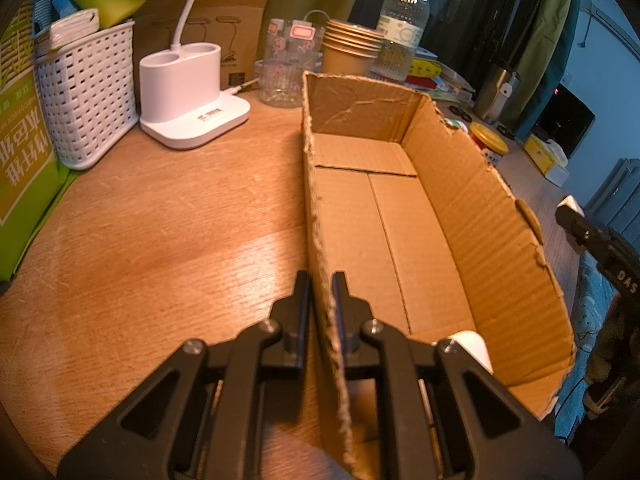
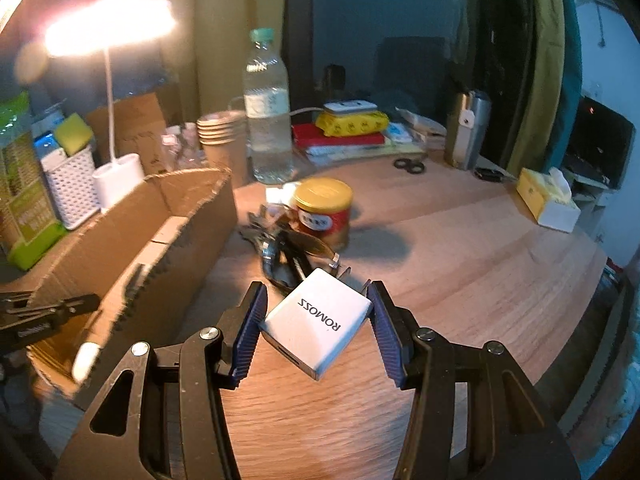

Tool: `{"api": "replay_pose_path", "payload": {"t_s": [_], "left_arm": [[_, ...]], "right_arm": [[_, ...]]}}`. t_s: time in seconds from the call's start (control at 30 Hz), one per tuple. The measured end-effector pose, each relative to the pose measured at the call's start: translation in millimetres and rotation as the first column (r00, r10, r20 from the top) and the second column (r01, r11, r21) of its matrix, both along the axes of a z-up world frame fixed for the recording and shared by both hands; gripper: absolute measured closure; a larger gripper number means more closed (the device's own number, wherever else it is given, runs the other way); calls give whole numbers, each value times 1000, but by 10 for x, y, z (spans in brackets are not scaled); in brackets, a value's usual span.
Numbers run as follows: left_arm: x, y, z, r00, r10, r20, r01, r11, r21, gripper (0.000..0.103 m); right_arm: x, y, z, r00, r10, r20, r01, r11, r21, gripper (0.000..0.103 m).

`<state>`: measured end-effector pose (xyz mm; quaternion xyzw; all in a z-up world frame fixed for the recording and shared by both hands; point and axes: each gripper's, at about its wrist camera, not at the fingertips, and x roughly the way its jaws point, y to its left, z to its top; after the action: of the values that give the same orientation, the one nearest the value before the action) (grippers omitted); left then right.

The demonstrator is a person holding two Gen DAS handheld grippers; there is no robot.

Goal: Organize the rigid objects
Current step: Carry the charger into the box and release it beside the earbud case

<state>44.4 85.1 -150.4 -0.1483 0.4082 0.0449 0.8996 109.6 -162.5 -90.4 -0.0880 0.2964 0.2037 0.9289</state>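
The wooden counter point(image 1: 168, 216) is carrying everything here. The cardboard box point(image 1: 400, 208) is stretching forward from the left tool point(image 1: 321, 284), which is pinching the box's near side wall, one finger outside and one inside. Over on the right tool point(image 2: 318, 304), the white ROMOSZ charger point(image 2: 320, 322) is sitting clamped between the blue pads point(image 2: 250, 330), lifted off the counter, with the box off to that tool's left. Ahead of it, a red jar with a gold lid point(image 2: 325, 210) is standing beyond a dark tangle I cannot make out.
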Motion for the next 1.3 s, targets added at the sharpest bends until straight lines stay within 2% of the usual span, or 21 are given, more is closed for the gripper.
{"api": "replay_pose_path", "payload": {"t_s": [0.8,1.3], "left_arm": [[3,1,3,1000,0,-1,0,1000,0,92],[5,3,4,1000,0,-1,0,1000,0,92]], "right_arm": [[-371,602,300,981,180,76,-181,983,3,48],[-525,943,334,956,279,85,-281,960,6,48]]}}
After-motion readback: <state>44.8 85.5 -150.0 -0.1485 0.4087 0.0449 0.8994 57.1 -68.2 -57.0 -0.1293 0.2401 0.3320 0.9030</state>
